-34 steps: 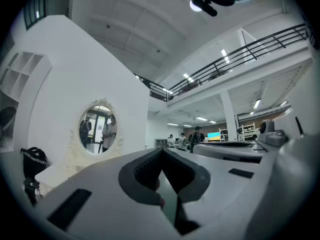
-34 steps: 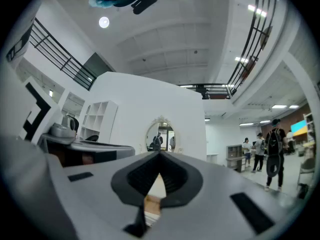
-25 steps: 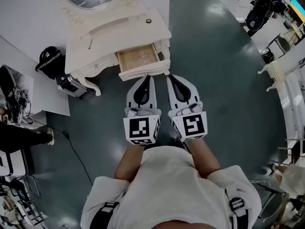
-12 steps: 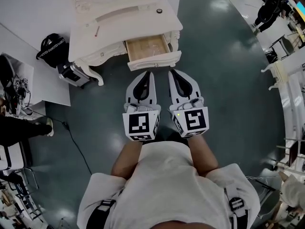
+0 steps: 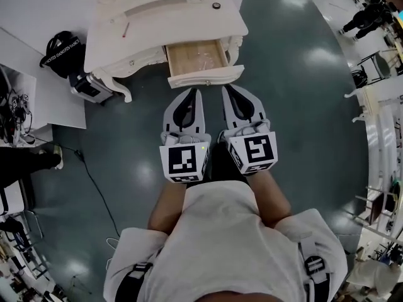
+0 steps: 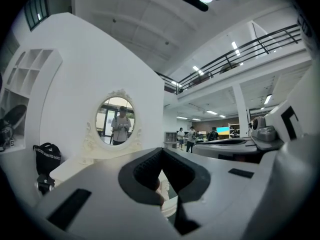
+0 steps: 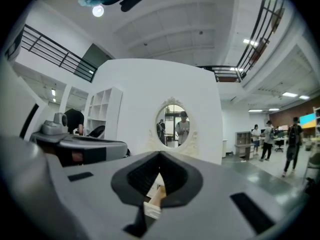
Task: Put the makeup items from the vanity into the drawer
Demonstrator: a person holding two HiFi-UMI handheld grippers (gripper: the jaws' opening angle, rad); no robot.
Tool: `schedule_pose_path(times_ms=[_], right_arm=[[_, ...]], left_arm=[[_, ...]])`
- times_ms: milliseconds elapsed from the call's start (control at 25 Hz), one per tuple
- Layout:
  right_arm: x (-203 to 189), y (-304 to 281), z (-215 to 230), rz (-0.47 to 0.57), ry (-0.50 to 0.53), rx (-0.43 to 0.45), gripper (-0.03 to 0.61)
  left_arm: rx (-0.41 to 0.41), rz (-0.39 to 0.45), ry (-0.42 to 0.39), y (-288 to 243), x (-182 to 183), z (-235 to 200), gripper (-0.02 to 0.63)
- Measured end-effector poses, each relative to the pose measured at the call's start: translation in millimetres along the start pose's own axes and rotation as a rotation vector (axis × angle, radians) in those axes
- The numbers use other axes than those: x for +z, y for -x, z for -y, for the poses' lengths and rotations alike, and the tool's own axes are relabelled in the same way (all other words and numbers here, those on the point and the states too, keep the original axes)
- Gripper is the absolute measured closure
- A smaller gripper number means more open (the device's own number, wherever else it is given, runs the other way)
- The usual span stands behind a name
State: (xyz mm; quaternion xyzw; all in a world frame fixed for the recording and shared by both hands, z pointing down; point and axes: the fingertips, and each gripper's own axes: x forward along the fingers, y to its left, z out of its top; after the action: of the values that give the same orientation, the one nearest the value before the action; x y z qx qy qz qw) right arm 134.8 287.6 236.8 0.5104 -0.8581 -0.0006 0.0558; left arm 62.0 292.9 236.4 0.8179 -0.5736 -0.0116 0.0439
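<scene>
The white vanity (image 5: 157, 24) stands at the top of the head view with its wooden drawer (image 5: 196, 56) pulled open. On its top lie a thin reddish pencil (image 5: 126, 29) and a small dark round item (image 5: 216, 5). My left gripper (image 5: 197, 92) and right gripper (image 5: 225, 89) hang side by side just in front of the drawer's front panel, both shut and empty. The left gripper view looks over the shut left gripper (image 6: 161, 153) at the oval mirror (image 6: 115, 120). The right gripper (image 7: 160, 156) also faces the mirror (image 7: 174, 125), with the drawer's edge (image 7: 152, 198) below.
A black bag (image 5: 61, 50) and a dark box (image 5: 88, 88) sit on the floor left of the vanity. A cable (image 5: 94, 181) trails over the dark green floor. A person's leg (image 5: 25, 162) shows at the left edge. Other people stand far off at the right (image 7: 292, 144).
The vanity and open drawer have drifted up and to the right in the head view. Both grippers stay shut, side by side before the drawer.
</scene>
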Motion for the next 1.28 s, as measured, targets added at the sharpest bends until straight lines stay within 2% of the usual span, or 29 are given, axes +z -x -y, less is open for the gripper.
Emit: schedule_pose_path(times_ms=[160,400,720,1080,1280], right_arm=[[-7.9,-40.1,31.8,0.012,-0.009,0.039,0.565],[1.3,-96.6,87.7,0.028,-0.012,0.109,0.565],[-20.1,-140.8,148.1,-0.009,-0.076,0.136,0.565],[-52.4,-203.9,186.7,-0.068,-0.092,0.094,0.565],[-41.7,-247.5,202.7,-0.100,-0.055,0.082,0.565]], left_arm=[[0.046,-0.011,-0.021,-41.2,-9.2,-10.9,0.607],[0.092,-0.024,-0.002,-119.2,-2.5,-11.6,0.607],[0.126,-0.092,-0.008,-183.4,-22.1,-4.2,0.607],[0.121,-0.137,0.030,-246.2,-54.1,-48.8,0.607],[0.087,-0.113,0.052,-294.3,-44.6,-74.5,0.607]])
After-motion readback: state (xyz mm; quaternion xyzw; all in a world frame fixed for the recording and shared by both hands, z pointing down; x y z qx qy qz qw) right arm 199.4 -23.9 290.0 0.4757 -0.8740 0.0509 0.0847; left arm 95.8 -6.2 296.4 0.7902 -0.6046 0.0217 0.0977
